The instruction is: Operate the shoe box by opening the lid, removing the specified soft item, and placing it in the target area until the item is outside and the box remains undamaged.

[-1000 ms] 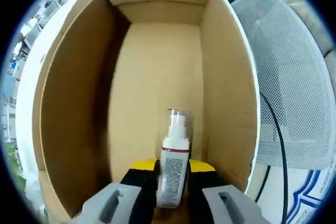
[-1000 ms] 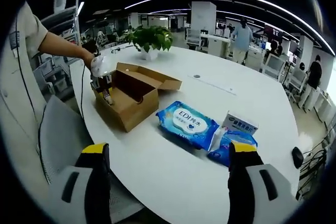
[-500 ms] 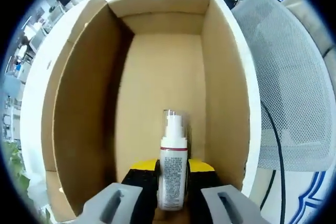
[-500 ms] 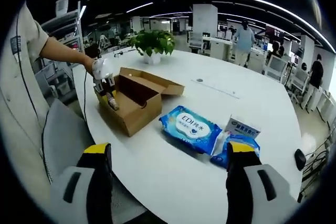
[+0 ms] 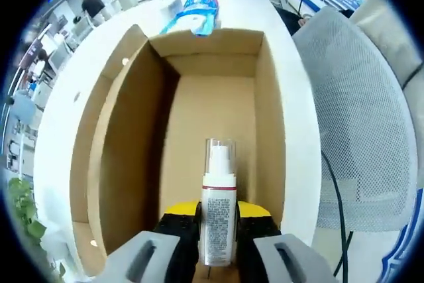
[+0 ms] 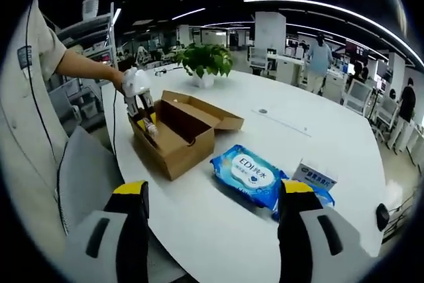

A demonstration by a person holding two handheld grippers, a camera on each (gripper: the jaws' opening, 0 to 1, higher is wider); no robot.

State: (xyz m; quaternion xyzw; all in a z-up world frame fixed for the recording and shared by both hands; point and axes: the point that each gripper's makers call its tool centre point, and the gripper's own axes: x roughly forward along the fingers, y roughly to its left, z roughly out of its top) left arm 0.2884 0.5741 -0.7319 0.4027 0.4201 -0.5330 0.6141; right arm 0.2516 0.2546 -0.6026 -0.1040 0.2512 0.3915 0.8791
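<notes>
Brown cardboard shoe box (image 5: pixel 199 130), lid folded open, sits on the round white counter (image 6: pixel 311 137) near its edge at 9 o'clock in the right gripper view (image 6: pixel 173 138). Left claw (image 5: pixel 217 230) pinches a small white spray bottle with clear cap and printed label (image 5: pixel 218 210), held upright between the yellow-tipped jaws above the box's open interior; in the right gripper view the same claw (image 6: pixel 147 124) hangs over the near end of the box, held by a person's hand (image 6: pixel 131 83). Right claw (image 6: pixel 213 230) spread wide, nothing between its jaws, well apart from the box. Blue soft pack of wet wipes (image 6: pixel 248 175) lies on the counter just beside the box at 4 o'clock; a small white carton (image 6: pixel 317 174) sits beyond it. Green potted plant (image 6: pixel 205 63) at 12 o'clock past the box. Grey mesh chair (image 5: pixel 361 117) at 3 o'clock in the left gripper view.
</notes>
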